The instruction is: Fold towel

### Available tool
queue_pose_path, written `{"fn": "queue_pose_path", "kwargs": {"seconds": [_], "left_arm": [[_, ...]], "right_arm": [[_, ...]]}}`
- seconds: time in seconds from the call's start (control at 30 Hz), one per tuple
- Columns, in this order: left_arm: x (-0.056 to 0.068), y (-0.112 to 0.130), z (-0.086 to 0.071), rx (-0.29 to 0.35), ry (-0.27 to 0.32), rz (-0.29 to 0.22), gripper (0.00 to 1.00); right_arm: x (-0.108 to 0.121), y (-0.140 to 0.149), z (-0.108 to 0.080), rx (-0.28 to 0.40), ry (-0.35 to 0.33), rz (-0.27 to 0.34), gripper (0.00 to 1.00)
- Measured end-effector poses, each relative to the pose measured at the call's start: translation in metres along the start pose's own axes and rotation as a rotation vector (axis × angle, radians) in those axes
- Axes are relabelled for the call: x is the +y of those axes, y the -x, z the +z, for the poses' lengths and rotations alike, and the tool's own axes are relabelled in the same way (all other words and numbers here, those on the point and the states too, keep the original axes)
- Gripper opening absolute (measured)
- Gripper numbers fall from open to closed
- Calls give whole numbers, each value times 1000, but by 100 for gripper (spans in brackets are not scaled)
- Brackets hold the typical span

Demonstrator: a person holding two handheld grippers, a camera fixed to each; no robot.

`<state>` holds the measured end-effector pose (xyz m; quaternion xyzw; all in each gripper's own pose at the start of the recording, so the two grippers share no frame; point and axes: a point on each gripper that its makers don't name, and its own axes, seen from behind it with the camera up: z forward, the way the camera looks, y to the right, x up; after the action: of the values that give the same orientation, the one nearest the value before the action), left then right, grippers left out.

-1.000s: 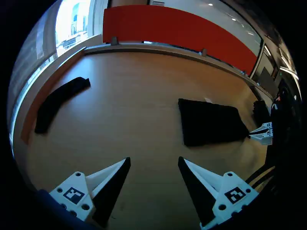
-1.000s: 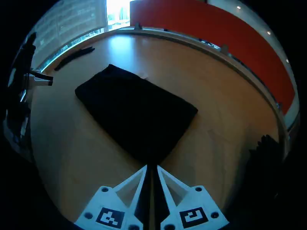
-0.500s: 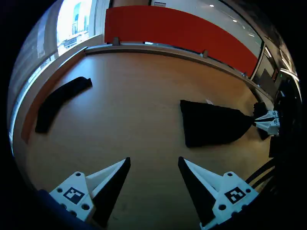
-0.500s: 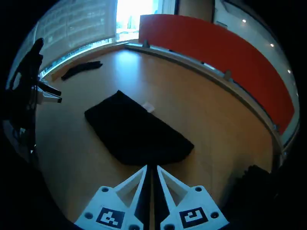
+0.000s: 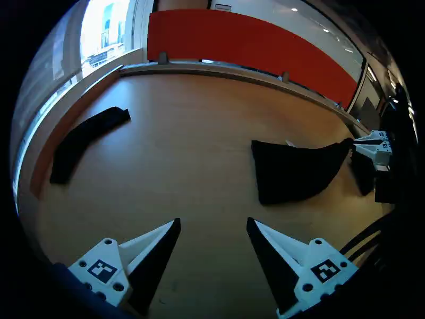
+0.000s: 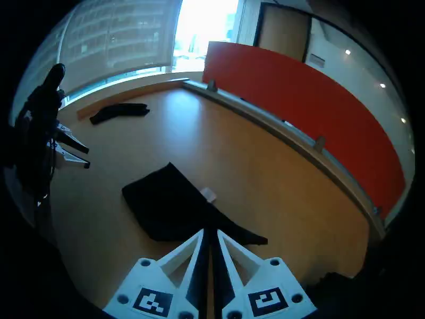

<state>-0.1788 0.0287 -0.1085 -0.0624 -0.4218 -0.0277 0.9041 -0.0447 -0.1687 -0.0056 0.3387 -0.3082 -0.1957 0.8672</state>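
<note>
Black towel (image 5: 292, 170): on wooden worktop (image 5: 186, 133), toward its right end, 1 corner raised off the wood. Right gripper (image 6: 211, 232): jaws pressed together, pinching that raised corner. Left gripper (image 5: 212, 220): jaws spread, holding nothing, above the near edge. Dark cloth (image 5: 79, 141): beside the window-side edge, well apart from the towel

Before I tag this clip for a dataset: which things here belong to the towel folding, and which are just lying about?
In the job: black towel, right gripper pinching its raised corner, left gripper open, wooden table.
Lying about: second dark cloth by the table's edge, red partition.
</note>
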Motion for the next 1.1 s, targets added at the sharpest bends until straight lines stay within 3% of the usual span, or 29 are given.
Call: {"fn": "queue_pose_path", "kwargs": {"seconds": [0.37,0.6,0.83,1.1], "left_arm": [[-4,0,-2,3,-5,-6,92],[-5,-3,-5,12,-2,-20,92],[-7,-7,-9,30,-2,-45,92],[-10,-5,-16,39,-6,-71,92]], "right_arm": [[-6,-9,7,-4,-21,-25,3],[-22,-26,21,2,-59,-67,3],[-53,-50,42,10,-121,-121,3],[-104,-64,75,-13,-213,-184,3]]}}
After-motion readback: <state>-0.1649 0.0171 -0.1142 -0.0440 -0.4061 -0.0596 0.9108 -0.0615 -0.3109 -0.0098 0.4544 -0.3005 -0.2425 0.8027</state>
